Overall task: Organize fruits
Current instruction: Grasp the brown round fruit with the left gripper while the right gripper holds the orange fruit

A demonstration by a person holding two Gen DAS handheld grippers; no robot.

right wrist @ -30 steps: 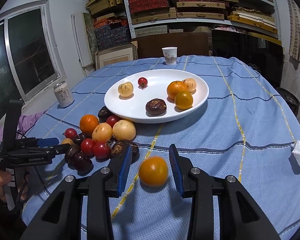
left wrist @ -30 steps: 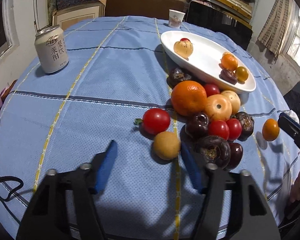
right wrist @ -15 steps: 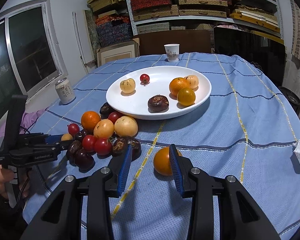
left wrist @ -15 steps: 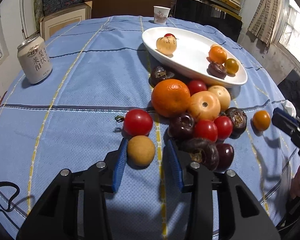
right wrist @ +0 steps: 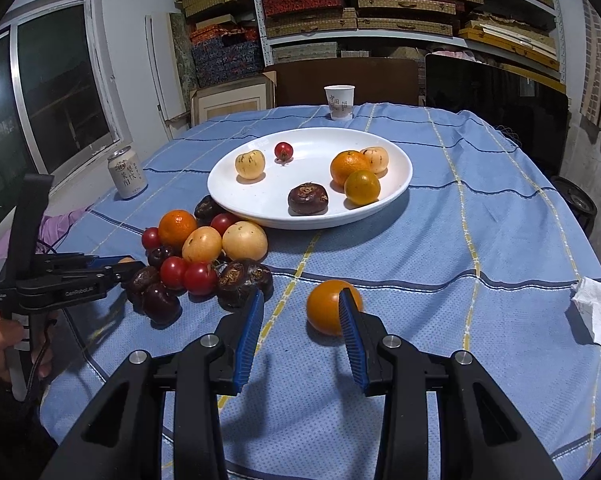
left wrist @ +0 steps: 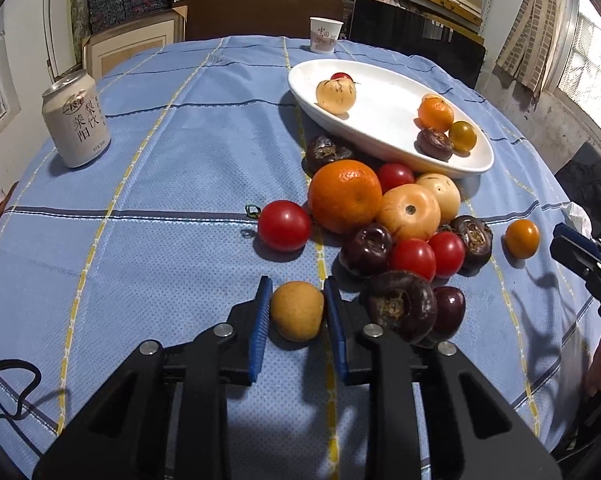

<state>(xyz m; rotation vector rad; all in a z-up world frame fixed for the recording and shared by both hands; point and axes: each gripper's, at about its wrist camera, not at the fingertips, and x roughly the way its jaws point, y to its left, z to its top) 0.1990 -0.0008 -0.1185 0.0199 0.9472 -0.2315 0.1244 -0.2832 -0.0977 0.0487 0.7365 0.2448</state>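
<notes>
A white oval plate [left wrist: 384,128] [right wrist: 396,184] holds several fruits. A heap of loose fruit lies on the blue cloth in front of it: a big orange [left wrist: 345,196], tomatoes and dark purple fruits. My left gripper [left wrist: 295,304] is shut on a small tan round fruit [left wrist: 296,311] that rests on the cloth. My right gripper [right wrist: 300,312] is open; a small orange fruit [right wrist: 326,312] [left wrist: 521,238] lies on the cloth against its right pad, free of the left one.
A drink can [left wrist: 76,120] [right wrist: 127,174] stands at the left. A paper cup [left wrist: 325,35] [right wrist: 339,102] stands at the far edge. A crumpled tissue [right wrist: 596,314] lies at the right edge. Shelves and boxes are behind the table.
My left gripper moved forward and closed its pads onto the tan fruit. My right gripper shifted left and back, so the orange fruit now sits at its right pad.
</notes>
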